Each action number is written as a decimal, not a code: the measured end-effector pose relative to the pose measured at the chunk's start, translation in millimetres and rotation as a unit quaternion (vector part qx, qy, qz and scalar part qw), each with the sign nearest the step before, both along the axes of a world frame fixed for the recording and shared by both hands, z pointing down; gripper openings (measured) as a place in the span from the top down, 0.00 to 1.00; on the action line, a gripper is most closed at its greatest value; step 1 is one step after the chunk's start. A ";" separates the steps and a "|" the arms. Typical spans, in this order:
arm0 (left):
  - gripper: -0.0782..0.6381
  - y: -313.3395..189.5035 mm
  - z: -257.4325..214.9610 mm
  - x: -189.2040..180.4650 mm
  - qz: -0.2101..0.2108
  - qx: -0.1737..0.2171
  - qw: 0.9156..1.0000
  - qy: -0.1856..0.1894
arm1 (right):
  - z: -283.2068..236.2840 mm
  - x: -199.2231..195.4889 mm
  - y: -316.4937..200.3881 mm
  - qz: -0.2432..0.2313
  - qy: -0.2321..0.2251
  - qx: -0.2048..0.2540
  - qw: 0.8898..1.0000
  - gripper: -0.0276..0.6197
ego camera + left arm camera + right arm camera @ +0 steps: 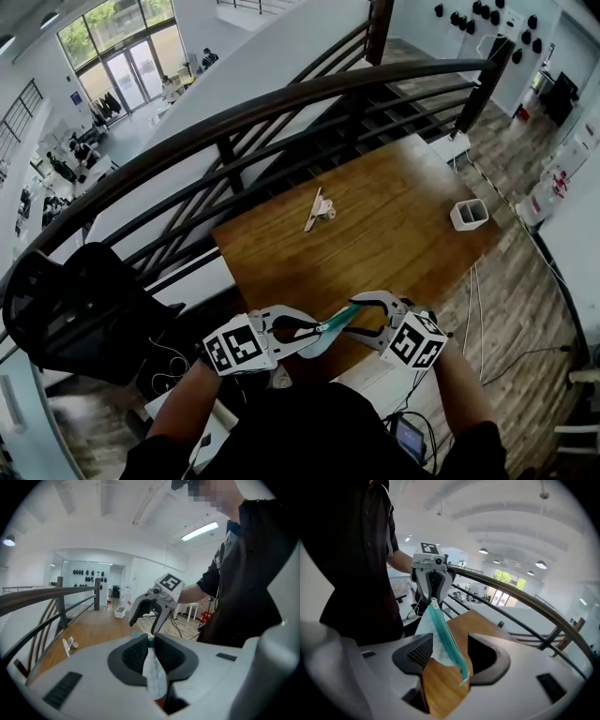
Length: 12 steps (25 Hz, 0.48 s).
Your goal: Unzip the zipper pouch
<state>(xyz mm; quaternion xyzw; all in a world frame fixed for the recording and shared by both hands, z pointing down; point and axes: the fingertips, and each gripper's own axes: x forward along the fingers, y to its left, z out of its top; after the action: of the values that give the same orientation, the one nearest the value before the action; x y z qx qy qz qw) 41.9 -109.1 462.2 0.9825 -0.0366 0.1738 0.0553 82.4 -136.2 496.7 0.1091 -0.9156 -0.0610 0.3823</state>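
The zipper pouch (330,326), pale translucent with a teal zipper, hangs in the air between my two grippers just in front of the person's body. My left gripper (312,331) is shut on one end of it; in the left gripper view the pads pinch the pouch (153,671) at the left gripper (151,641). My right gripper (360,309) stands open at the other end. In the right gripper view the teal zipper of the pouch (443,632) runs loose through the wide gap of the right gripper (451,641). The left gripper (432,590) grips the far end.
A wooden table (384,234) lies ahead with a small white clip-like thing (319,208) near its middle and a white square container (469,214) at its right edge. A dark railing (281,103) runs behind the table. A black chair (84,309) stands at the left.
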 end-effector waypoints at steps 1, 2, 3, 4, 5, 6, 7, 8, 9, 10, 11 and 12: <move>0.82 3.1 1.3 0.6 0.005 0.001 1.000 -0.005 | 1.3 -3.9 4.1 -0.016 0.006 -0.008 1.000 0.60; 0.82 6.7 2.4 1.5 0.010 0.004 1.000 -0.011 | 3.2 -7.6 7.6 -0.029 0.013 -0.014 0.999 0.59; 0.82 10.5 3.0 2.5 0.016 0.008 1.000 -0.017 | 5.7 -10.6 10.6 -0.041 0.021 -0.018 0.999 0.59; 0.82 13.8 3.1 3.4 0.021 0.011 0.999 -0.022 | 9.1 -12.8 13.3 -0.051 0.032 -0.023 0.998 0.59; 0.82 16.4 2.7 4.0 0.024 0.013 0.999 -0.023 | 13.3 -14.2 16.4 -0.062 0.045 -0.029 0.997 0.58; 0.82 17.9 2.2 4.2 0.025 0.012 0.999 -0.023 | 17.7 -15.4 20.0 -0.073 0.058 -0.034 0.995 0.58; 0.82 18.5 1.9 3.8 0.024 0.010 0.999 -0.021 | 21.3 -16.4 23.7 -0.083 0.070 -0.038 0.993 0.58; 0.82 18.5 2.0 2.9 0.022 0.008 1.000 -0.020 | 23.6 -17.3 26.7 -0.091 0.078 -0.039 0.992 0.60; 0.82 18.0 2.6 1.6 0.020 0.006 1.000 -0.019 | 24.4 -18.1 28.3 -0.096 0.082 -0.037 0.991 0.66; 0.82 17.5 3.4 -0.1 0.017 0.004 1.000 -0.020 | 23.9 -18.6 28.6 -0.097 0.082 -0.036 0.991 0.73; 0.82 17.1 4.2 -1.7 0.015 0.002 1.000 -0.020 | 22.8 -18.8 28.3 -0.095 0.078 -0.036 0.992 0.78; 0.82 16.6 4.5 -2.9 0.013 -0.001 1.000 -0.018 | 21.2 -18.6 28.0 -0.092 0.072 -0.039 0.992 0.83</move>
<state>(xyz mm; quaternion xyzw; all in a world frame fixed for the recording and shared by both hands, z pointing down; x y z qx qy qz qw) 39.0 -92.5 466.7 0.9796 -0.0248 0.1922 0.0535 63.8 -108.2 517.9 0.0042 -0.8933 -0.0676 0.4443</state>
